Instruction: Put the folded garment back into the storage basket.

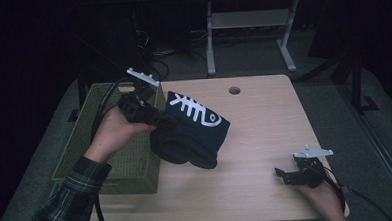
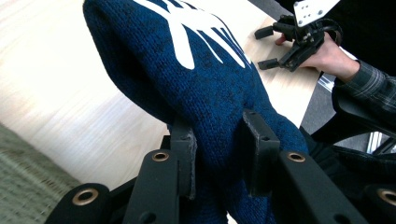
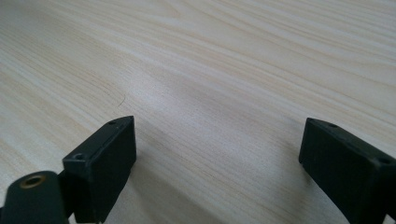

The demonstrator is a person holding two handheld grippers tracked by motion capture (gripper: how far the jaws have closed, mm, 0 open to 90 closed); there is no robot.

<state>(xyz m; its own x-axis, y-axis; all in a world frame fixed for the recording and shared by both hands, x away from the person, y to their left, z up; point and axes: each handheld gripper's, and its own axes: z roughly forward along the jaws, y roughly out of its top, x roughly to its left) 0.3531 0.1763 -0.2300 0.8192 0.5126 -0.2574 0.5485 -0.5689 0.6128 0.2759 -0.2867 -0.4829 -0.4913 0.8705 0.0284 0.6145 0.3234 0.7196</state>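
1. High view: a dark blue knitted garment [image 1: 195, 133] with a white fishbone pattern was held by the left gripper [image 1: 157, 117], partly raised off the table [image 1: 265, 132], its lower folds seemingly touching the wood just beside a green woven basket [image 1: 121, 159] at the table's left edge.

2. Left gripper view: the jaws were seen clamped on a thick fold of the knit, one pad [image 2: 184, 156] and the other pressed into the wool from either side. Only a bunch of fabric was pinched, so a slip was judged possible if the hanging weight dragged the fold out between the pads.

3. The loose bulk of the garment was left unsupported below the grip. A snag on the basket rim, or a drape half in and half out of it, was judged likely if the garment was swung over too low.

4. The right gripper [image 1: 289, 174] was rested near the table's front right corner, well apart from the garment, its jaws spread wide with nothing between them, as shown over bare wood in the right gripper view. No support could be lent from there if the garment unrolled.

5. The trailing cable [image 1: 101, 107] of the left gripper was looped over the basket, where a catch on the rim was considered a risk.
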